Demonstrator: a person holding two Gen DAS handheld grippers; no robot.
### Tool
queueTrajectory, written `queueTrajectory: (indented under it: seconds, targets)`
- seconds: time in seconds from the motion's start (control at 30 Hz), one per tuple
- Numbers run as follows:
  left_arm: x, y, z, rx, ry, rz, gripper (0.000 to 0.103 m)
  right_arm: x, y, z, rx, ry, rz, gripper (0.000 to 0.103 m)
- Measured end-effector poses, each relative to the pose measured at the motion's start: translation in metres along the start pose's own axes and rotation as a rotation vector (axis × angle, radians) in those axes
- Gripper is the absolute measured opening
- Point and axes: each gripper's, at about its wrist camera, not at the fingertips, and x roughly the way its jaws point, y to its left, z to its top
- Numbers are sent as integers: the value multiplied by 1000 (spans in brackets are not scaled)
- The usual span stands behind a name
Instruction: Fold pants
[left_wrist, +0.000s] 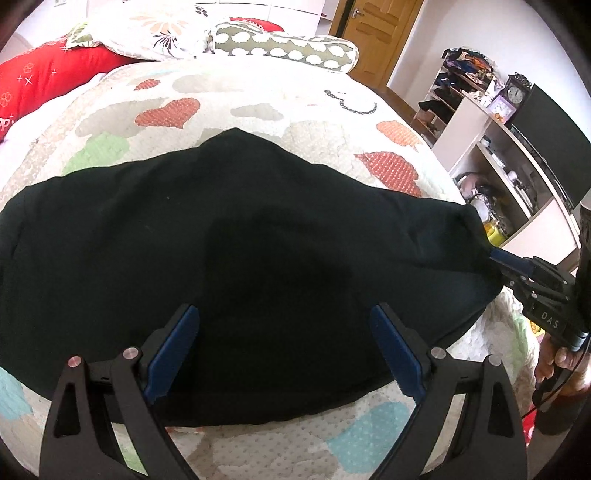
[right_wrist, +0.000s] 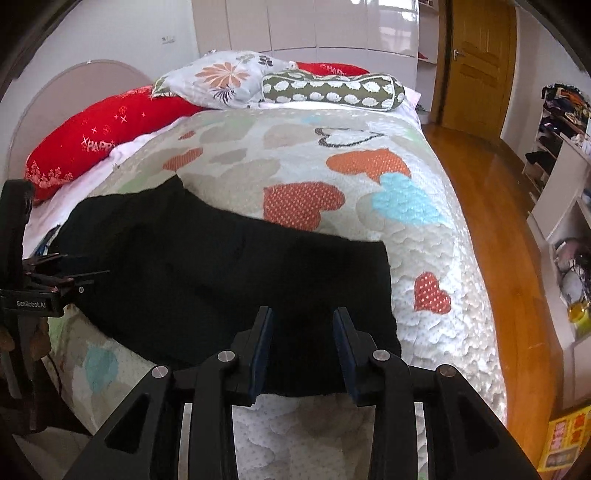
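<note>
Black pants (left_wrist: 229, 236) folded flat on heart-print quilt (right_wrist: 332, 206) — bare quilt beyond far edge. Left gripper (left_wrist: 284, 350) released; right gripper (right_wrist: 303, 345) released, both over near hem.

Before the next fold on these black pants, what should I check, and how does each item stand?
1. Pants lie flat on the quilt: ok, only slight wrinkles.
2. Left gripper open over the near edge: ok, jaws wide, nothing between them.
3. Right gripper open above the pants' end: ok, no cloth pinched.
4. Quilt beyond the pants free for folding: ok, pillows sit far back.
5. Pants already halved leg on leg: cannot tell, the cloth is too dark.
</note>
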Motion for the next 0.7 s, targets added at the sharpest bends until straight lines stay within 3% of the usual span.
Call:
queueTrajectory:
  seconds: [0.23,0.53,0.7]
  targets:
    - [8,-6,-3,18,-12,34,95,11,-7,-13,3,30,-41,34]
    - [16,-14,-11,81,-22,62,102,12,-21,-27,56,35,3,34]
    - [15,-13,-12,67,-41,48,103,-7,-27,-6,88,-37,29,37]
